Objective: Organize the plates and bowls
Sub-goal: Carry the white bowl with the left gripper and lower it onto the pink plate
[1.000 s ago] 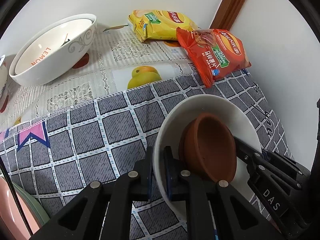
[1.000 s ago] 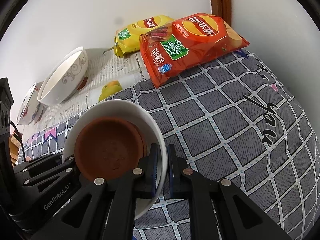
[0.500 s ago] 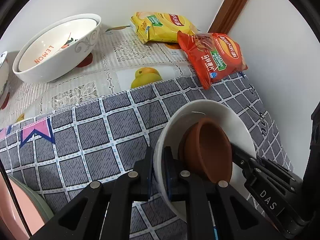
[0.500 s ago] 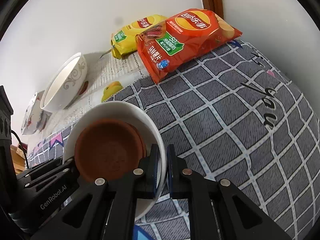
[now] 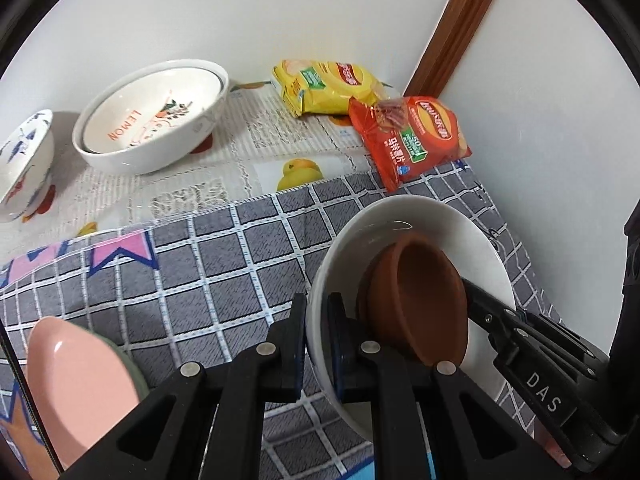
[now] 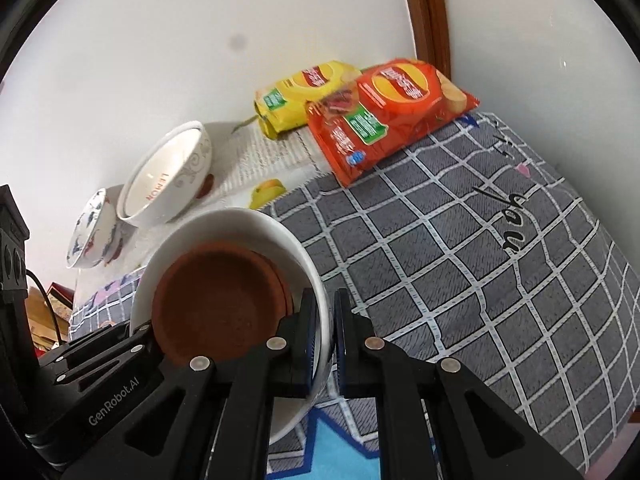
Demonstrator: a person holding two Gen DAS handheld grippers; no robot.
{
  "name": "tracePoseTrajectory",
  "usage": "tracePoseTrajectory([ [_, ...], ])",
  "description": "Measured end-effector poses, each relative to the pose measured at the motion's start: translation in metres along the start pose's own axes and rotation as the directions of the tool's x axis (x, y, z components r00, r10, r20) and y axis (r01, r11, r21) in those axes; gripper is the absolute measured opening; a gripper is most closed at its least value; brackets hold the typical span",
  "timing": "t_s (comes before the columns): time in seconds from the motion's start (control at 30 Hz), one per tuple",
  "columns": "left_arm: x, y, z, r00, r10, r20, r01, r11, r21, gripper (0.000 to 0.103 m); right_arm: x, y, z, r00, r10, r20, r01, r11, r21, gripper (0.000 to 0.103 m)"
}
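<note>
Between both grippers, over the near part of the checked cloth point(image 6: 460, 248), hangs the white bowl point(image 5: 424, 216) w/ a brown dish point(image 5: 416, 304) nested inside. Left gripper point(image 5: 318, 344) clamps its left rim, right gripper point(image 6: 325, 336) clamps the opposite rim, so neither is nearer. Pink plate point(image 5: 76, 368) sits near-left. Far-left by the wall: lemon bowl point(image 5: 152, 116), probable stacking spot; chip bags point(image 5: 412, 136) far-right corner.

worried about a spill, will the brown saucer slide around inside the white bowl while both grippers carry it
Probably: the brown saucer sits loose and tilted in the glossy white bowl, so it could slide or clatter. Only the rim is clamped by left gripper and right gripper.
</note>
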State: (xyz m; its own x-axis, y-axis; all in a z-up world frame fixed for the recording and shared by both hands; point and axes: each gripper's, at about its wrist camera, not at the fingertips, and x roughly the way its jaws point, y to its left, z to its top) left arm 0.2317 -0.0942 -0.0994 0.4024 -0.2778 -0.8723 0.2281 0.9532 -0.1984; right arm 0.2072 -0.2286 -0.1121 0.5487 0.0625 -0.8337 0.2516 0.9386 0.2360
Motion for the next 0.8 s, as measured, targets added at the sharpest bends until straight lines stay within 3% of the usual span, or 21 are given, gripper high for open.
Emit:
tracePoseTrajectory([
  [0.8,-0.067,0.049,-0.022,0.995,0.063,0.075,-0.059,0.996,-0.061,0.011,-0.034,0.065,-0.018,0.995,0.089,0.037,-0.087,0.994,-0.061,0.009],
])
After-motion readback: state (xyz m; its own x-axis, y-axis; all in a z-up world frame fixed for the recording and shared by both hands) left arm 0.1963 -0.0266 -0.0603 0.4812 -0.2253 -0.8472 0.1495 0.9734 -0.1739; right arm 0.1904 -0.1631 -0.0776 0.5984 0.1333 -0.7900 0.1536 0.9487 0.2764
